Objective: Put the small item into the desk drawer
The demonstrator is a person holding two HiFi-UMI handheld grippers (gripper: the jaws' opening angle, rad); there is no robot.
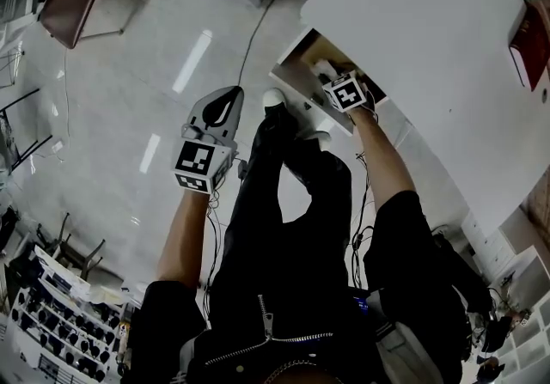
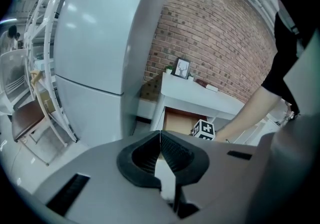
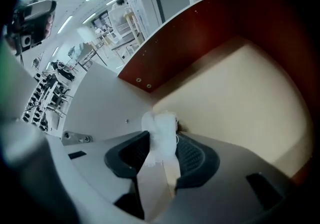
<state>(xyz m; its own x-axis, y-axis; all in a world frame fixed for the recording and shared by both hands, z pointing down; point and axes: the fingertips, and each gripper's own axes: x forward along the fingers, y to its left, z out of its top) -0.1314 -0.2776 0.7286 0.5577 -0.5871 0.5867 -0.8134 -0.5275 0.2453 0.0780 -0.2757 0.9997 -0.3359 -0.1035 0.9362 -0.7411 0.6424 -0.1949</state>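
- Right gripper view: the right gripper (image 3: 162, 143) has its jaws part-way apart and closed on the small item (image 3: 160, 127), a white, soft-looking scrap pinched between the ribbed pads, with its upper end standing out past the tips.
- Behind the item lies the pale floor of the drawer (image 3: 240, 92), with the drawer's red-brown wall (image 3: 200, 32) rising at the back. The gripper points steeply down into the open compartment.
- I cannot tell whether the item already touches the drawer floor. It appears to hang just above it, near the corner where floor and wall meet.
- Head view: the same gripper reaches over the pulled-out drawer under the front edge of the white desk (image 1: 412, 39), with its marker cube (image 1: 346, 92) facing up.
- The left gripper (image 1: 228, 99) hangs well apart from the drawer, over the floor (image 1: 129, 73) beside the person's legs. In its own view its jaws meet at the tips with nothing between them.
- Step in hand, as I judge it: the placing itself. The drawer is open and the item is inside its outline but not yet let go.
- The next move calls for widening the right jaws enough for the scrap to drop free. Soft material may cling to a ribbed pad, so a clean lift straight up should follow.
- After that the drawer stands open. Closing it is not named in the task, and the idle left gripper is free to push it.
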